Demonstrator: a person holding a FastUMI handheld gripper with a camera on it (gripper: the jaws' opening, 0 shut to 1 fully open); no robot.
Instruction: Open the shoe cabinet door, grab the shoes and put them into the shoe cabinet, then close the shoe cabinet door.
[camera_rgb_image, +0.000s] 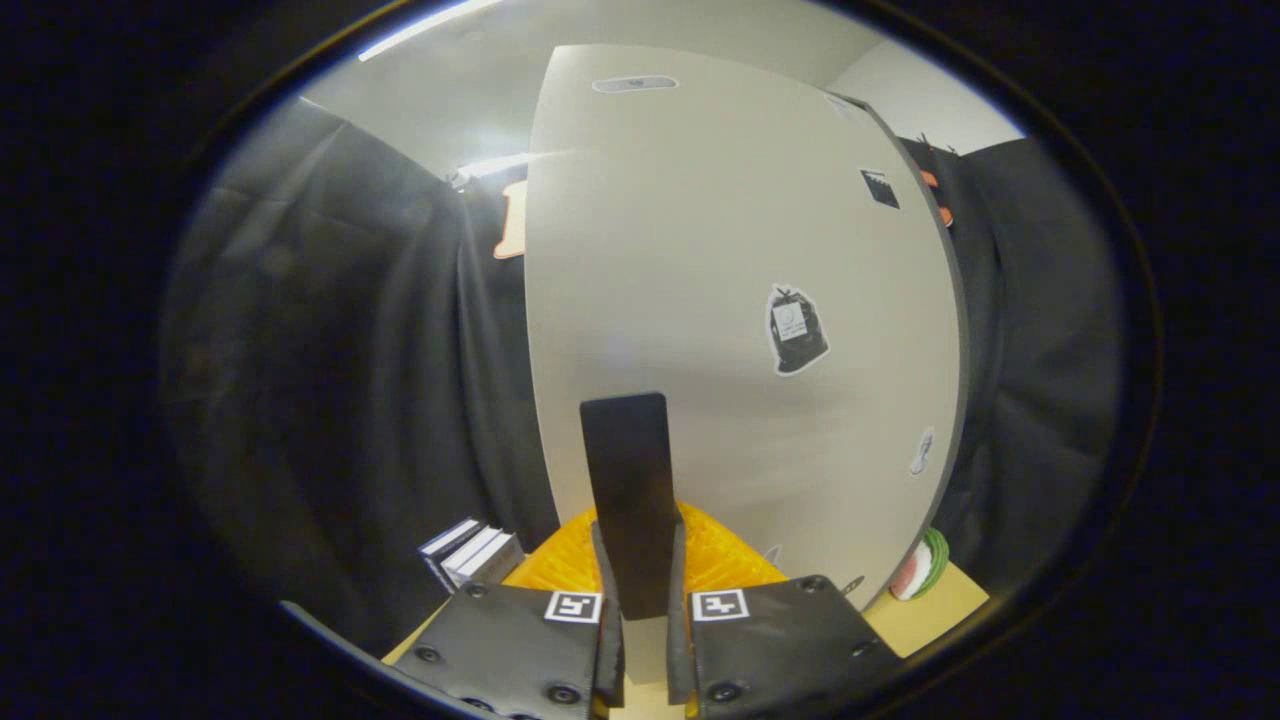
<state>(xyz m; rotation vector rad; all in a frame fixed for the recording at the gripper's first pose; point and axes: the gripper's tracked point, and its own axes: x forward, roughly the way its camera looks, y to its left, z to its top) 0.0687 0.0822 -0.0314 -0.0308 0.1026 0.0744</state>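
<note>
The pale shoe cabinet door (700, 260) stands upright right in front of me, with a dark edge down its right side. A flat black handle strip (625, 450) sticks up from between my fingers against the lower part of the door. My gripper (640, 535) is shut on this handle, one finger pressing each side of it. Whether the door is ajar or flush with the cabinet cannot be told from here.
A small stack of books (470, 553) lies low to the left of the door. A watermelon-slice toy (925, 565) sits by the door's lower right corner on a light wooden surface (945, 600). Stickers (795, 330) dot the door. Black cloth hangs on both sides.
</note>
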